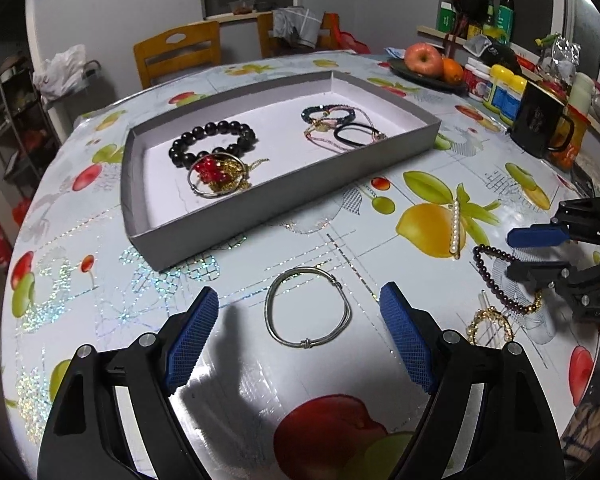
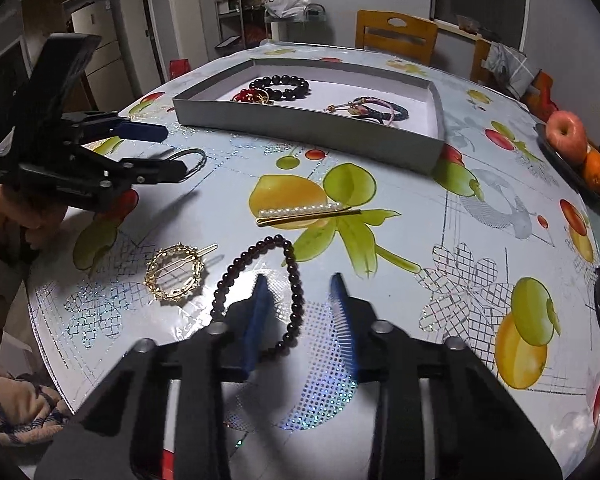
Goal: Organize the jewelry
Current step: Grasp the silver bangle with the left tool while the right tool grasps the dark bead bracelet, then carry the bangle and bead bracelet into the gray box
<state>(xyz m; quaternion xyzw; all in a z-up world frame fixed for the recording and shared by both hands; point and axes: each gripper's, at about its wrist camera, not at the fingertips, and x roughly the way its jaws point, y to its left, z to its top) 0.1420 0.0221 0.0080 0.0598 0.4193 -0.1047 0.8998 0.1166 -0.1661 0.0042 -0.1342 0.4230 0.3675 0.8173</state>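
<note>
Left gripper (image 1: 299, 326): black frame with blue cross-hatched pads, jaws spread wide, holding nothing; it hovers low over the near edge of the table, one finger on each side of the silver bangle without touching it.
Silver bangle (image 1: 308, 307): thin wire hoop with small wrapped knots, lying flat on the oilcloth between the left fingers.
Right gripper (image 2: 300, 312): same black and blue build, jaws partly open; they straddle one side of the dark red bead bracelet, and I cannot tell whether the pads touch it.
Dark red bead bracelet (image 2: 256, 284): loop of small glossy round beads, flat on the cloth near the table's near edge.
Gold hair clip (image 2: 175, 272): round chain-link ring with a straight pin, just left of the bead bracelet.
Pearl hair pin (image 2: 306, 213): row of white pearls on a gold bar, lying on a printed lemon toward the middle.
Grey tray (image 1: 300, 188): shallow rectangular cardboard box with white floor, toward the far side; inside lie a black bead bracelet (image 1: 212, 142), a red and gold tangle (image 1: 220, 174) inside another silver bangle, and a cluster of cord bracelets (image 1: 342, 126).
Table (image 1: 240, 380): round, covered in shiny fruit-print oilcloth.
Surroundings: fruit plate with an apple (image 1: 422, 59) and an orange, jars and a black mug (image 1: 540, 120) at the far right edge; wooden chair (image 1: 178, 54) behind.
</note>
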